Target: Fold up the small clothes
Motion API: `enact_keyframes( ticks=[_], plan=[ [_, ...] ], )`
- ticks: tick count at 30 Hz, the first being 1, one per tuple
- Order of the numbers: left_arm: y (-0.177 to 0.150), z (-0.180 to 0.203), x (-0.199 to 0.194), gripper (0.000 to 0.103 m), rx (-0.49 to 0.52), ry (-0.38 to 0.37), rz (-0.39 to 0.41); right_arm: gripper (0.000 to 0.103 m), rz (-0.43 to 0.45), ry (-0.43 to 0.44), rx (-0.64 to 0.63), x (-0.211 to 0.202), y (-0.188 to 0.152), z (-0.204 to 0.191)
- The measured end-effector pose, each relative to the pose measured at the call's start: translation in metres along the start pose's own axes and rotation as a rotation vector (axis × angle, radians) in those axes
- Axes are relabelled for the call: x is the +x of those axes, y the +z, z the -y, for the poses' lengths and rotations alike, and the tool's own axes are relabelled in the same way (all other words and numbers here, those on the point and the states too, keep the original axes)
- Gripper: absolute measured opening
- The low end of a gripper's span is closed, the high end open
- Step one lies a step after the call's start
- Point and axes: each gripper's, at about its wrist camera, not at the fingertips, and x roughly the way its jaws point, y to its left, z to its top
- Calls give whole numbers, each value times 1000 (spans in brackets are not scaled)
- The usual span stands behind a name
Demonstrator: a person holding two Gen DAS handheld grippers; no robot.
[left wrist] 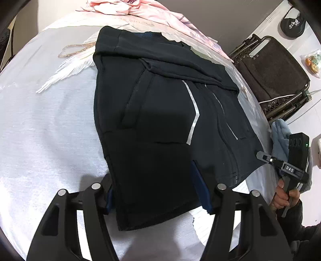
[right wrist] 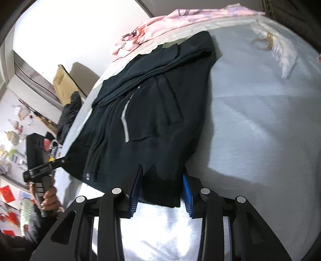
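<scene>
A black garment (left wrist: 160, 112) with grey reflective stripes lies folded on the white bed cover (left wrist: 50, 130). Its near hem runs between the fingers of my left gripper (left wrist: 155, 194), which stand wide apart, open, with the blue pads (left wrist: 201, 192) at either side of the cloth. In the right wrist view the same garment (right wrist: 152, 112) narrows into my right gripper (right wrist: 162, 193), whose blue pads (right wrist: 187, 195) press against a bunched fold of it. Each view shows the other gripper, held in a hand: the right gripper (left wrist: 260, 155) by the garment's edge and the left gripper (right wrist: 68, 159).
A pink cloth (left wrist: 128, 8) is heaped at the far end of the bed. Beside the bed stand a dark folding chair (left wrist: 270, 74) and a light blue cloth (left wrist: 280, 136). On the other side are a cardboard box (right wrist: 64, 84), a black bag (right wrist: 70, 112) and clutter on the floor.
</scene>
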Motion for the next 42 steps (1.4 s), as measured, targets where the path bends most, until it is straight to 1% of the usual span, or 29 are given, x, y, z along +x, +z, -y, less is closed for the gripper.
enact_keyframes(
  ticks=[2, 3, 4, 7, 9, 10, 15, 16, 17, 18, 20, 22, 25, 28, 31, 32, 34, 35, 37, 39, 42],
  plan=[
    [3, -1, 1, 62, -12, -10, -2, 36, -14, 64, 45, 6, 3, 2],
    [5, -1, 2, 62, -17, -10, -4, 35, -7, 66, 57, 7, 5, 2],
    [6, -1, 3, 62, -19, -10, -9, 33, 3, 51, 52, 7, 7, 1],
    [4, -5, 1, 60, -26, -24, -13, 32, 20, 39, 32, 3, 6, -2],
    [2, -7, 0, 59, -32, -36, -13, 31, 13, 2, 15, 3, 4, -2],
    [1, -7, 0, 59, -34, -43, -13, 29, 12, -1, 10, 2, 2, 0],
    [6, -5, 3, 58, -34, -40, -5, 28, 24, 37, 71, 0, 4, 13],
    [8, -5, 4, 54, -38, -33, -6, 26, 29, 32, 73, 1, 5, 12],
    [10, -5, 4, 45, -37, -15, -6, 23, 37, 21, 68, 1, 5, 11],
    [10, -6, 4, 40, -35, 0, -7, 22, 43, 11, 66, 1, 4, 10],
    [10, -12, 2, 19, -43, 21, -8, 18, 55, -5, 63, 1, 2, 7],
    [10, -20, -2, 13, -61, -2, -3, 18, 59, -2, 60, -1, 2, 6],
    [10, -25, -6, 12, -84, -41, -1, 18, 48, 6, 57, 1, 3, 5],
    [10, -22, 3, 13, -66, -1, -26, 18, 30, 12, 83, 5, 3, 8],
    [10, -21, 4, 17, -71, -17, -28, 19, 30, 30, 102, 6, 2, 11],
    [10, -22, 4, 21, -86, -31, -29, 19, 29, 32, 104, 6, 1, 11],
    [11, -20, 4, 23, -96, -36, -26, 18, 31, 28, 100, 5, 1, 10],
    [11, -19, 3, 18, -98, -30, -19, 17, 42, 30, 96, 4, 1, 10],
    [9, -16, -4, 9, -86, -1, 19, 14, 61, 47, 95, -2, 1, 9],
    [7, -15, -13, 8, -84, -12, 54, 13, 72, 54, 94, -6, 2, 7],
    [6, -11, -24, 7, -74, -24, 76, 12, 80, 62, 73, -13, 3, 3]
  ],
)
